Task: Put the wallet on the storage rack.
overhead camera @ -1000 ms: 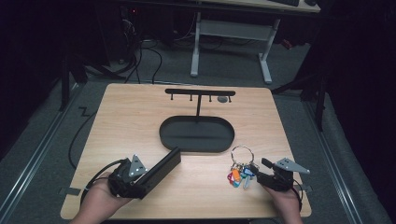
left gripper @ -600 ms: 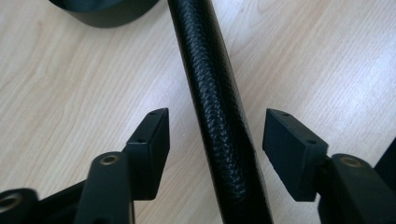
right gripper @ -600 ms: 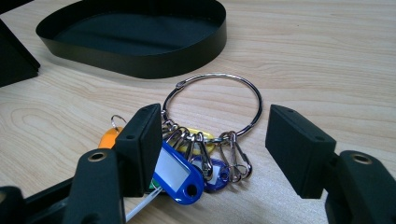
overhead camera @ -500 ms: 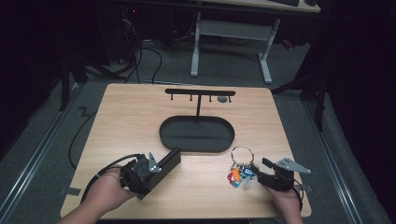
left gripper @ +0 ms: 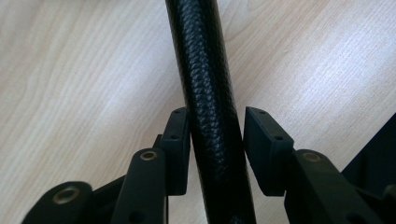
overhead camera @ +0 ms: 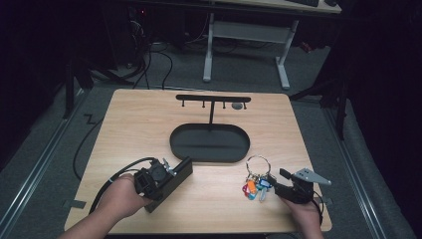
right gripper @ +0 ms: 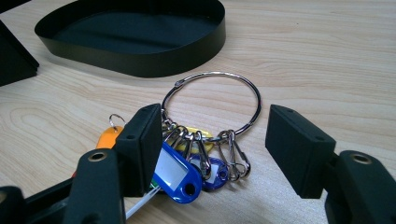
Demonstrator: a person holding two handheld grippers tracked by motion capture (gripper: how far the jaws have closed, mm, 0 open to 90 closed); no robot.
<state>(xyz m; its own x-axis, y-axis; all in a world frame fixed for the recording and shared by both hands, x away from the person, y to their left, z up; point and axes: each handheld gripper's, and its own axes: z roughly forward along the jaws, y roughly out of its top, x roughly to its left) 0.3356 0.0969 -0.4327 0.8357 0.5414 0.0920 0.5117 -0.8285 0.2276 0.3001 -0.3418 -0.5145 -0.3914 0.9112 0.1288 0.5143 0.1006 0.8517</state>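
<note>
One key ring (right gripper: 211, 103) between wide-open right gripper (right gripper: 219, 151), left gripper (left gripper: 215, 149) parted around cable (left gripper: 205, 93)

Overhead camera faces table (overhead camera: 149, 124) (tongs' cameras close).

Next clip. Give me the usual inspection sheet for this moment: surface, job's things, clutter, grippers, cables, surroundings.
Surface: light wood table, flat, no spills seen.
Job's things: key ring with coloured tags lies on the table near the front right; black oval tray sits mid-table, nothing seen in it; black hook rack rises behind it with one small item on a hook, too small to identify.
Clutter: nothing seen.
Grippers: left gripper straddles a textured black bar, jaws slightly apart, full closure unclear; right gripper open, jaws either side of the key ring.
Cables: left gripper's black cable loops over the table.
Surroundings: dark room, grey floor, white desk legs behind, floor cables.
</note>
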